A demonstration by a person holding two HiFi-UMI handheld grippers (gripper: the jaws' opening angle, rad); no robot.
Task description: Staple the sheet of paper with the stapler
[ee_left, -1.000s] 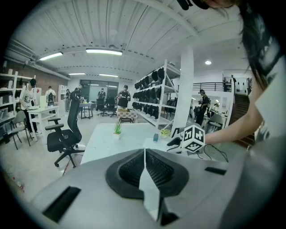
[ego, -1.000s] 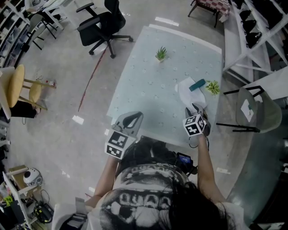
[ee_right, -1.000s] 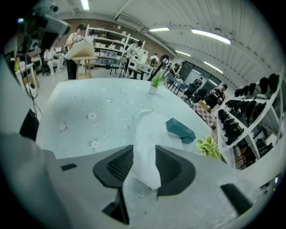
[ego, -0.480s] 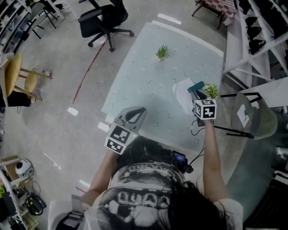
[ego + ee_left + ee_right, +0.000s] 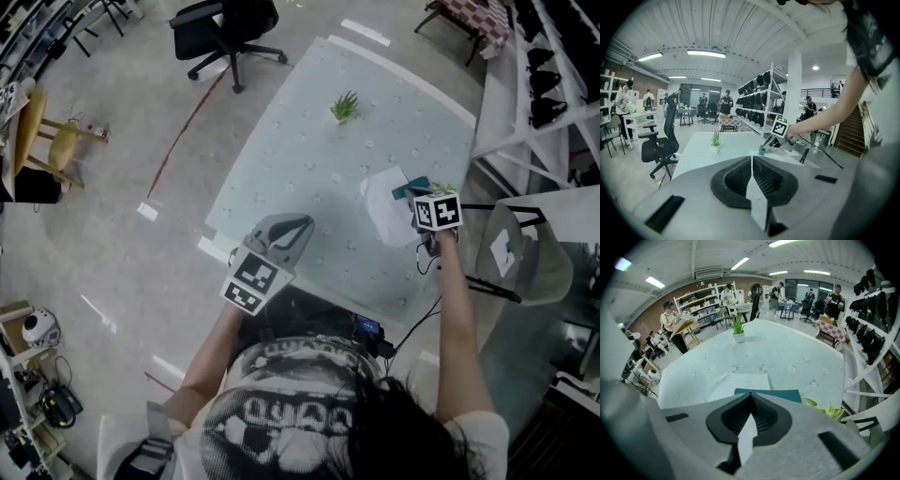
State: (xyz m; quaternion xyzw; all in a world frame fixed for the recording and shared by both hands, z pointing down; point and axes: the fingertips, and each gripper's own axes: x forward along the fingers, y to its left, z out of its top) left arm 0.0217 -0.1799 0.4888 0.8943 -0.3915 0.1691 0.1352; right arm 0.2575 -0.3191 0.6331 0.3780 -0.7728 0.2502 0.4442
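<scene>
Right gripper (image 5: 750, 394): jaws have just been closing and the tips now meet, with nothing between them. It points steeply down, with its marker cube (image 5: 437, 210) over the table's right edge. The teal stapler (image 5: 768, 395) sits directly past the closed tips; can't tell whether they touch it. The stapler lies along one edge of the sheet of paper (image 5: 386, 204), on the side nearer the table's right edge, and I can't tell whether the paper is in its mouth. The paper lies flat on the table (image 5: 309, 159), close to the right edge, about midway between the near and far corners. Left gripper (image 5: 298, 225): jaws together and empty, held above the table's near edge towards the near-left corner, well apart from the paper and aimed across the table at it. Small potted plant (image 5: 344, 106) stands near the far edge. A second leafy plant (image 5: 825, 409) is just beside the stapler at the right edge. Black office chair (image 5: 225, 28) is on the floor beyond the far-left corner.
</scene>
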